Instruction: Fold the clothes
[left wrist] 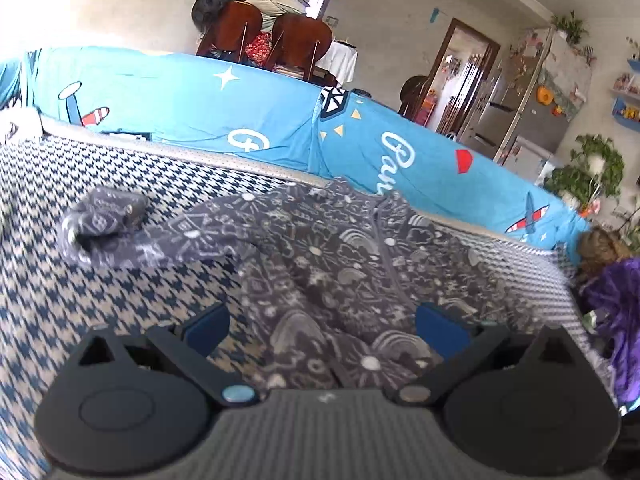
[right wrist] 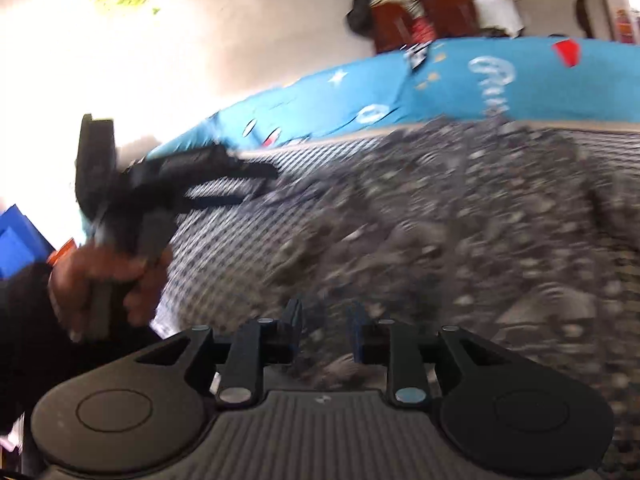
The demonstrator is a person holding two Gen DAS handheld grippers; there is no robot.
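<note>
Plainly the grey patterned zip-up garment (left wrist: 340,256) is only partly folded: it lies rumpled on the houndstooth bed cover (left wrist: 80,280), one sleeve (left wrist: 120,232) stretched out to the left in the left wrist view and ending in a bunched cuff, the body creased and heaped near the cameras. Flattening the body and bringing in the sleeves look, to my eye, still undone. Its zipper runs from the collar at the far edge of the cover down toward the viewer, so the long axis lies roughly near-to-far, collar away.

Over its near hem the left gripper (left wrist: 322,320) hangs with jaws spread wide, nothing pinched. The right gripper (right wrist: 326,330) has its jaws slightly parted over blurred grey cloth; no fold is visibly caught between them. Behind runs a blue printed sheet (left wrist: 200,96).
</note>
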